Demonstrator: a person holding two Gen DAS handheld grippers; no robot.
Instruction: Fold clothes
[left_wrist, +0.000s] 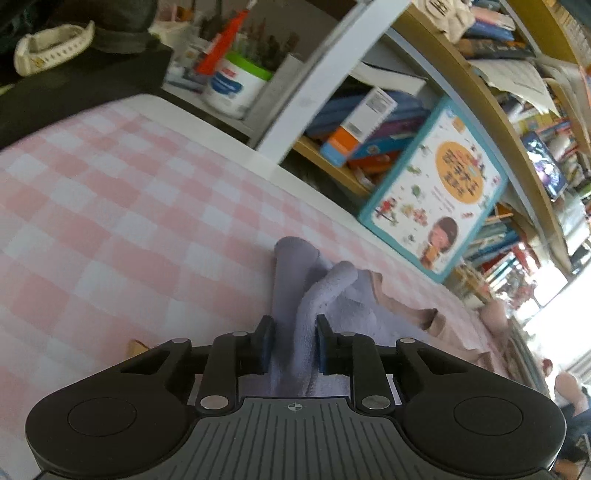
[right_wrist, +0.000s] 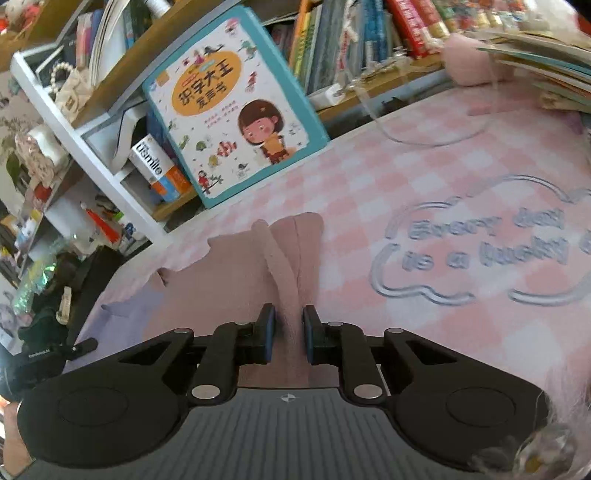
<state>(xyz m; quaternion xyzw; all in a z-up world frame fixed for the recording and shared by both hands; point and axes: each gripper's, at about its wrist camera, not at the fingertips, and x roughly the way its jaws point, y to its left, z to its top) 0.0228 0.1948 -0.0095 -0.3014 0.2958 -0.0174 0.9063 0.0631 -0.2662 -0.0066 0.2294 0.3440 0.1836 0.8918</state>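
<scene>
Left gripper (left_wrist: 293, 345): your jaws sit narrow, pinching a raised fold of the lavender cloth (left_wrist: 314, 295).
Right gripper (right_wrist: 289, 338): narrow too, clamped on a ridge of the pink cloth (right_wrist: 236, 280).
Garment location: on the pink checked table cover (left_wrist: 110, 206), extending toward 12 o'clock from each tool.

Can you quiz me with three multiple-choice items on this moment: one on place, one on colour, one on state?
1. Where does the picture book stand?
A. flat under the garment
B. leaning against the bookshelf
C. inside the tub

2. What colour is the cloth in the left claw?
A. pale lilac
B. dark green
C. bright orange

3. How is the right claw?
A. wide open, empty
B. out of view
C. nipping a pink fabric fold

Answers: B, its cover tilts back on the shelves; A, lilac cloth sits between the pads; C, the fold runs between nearly closed pads.
</scene>
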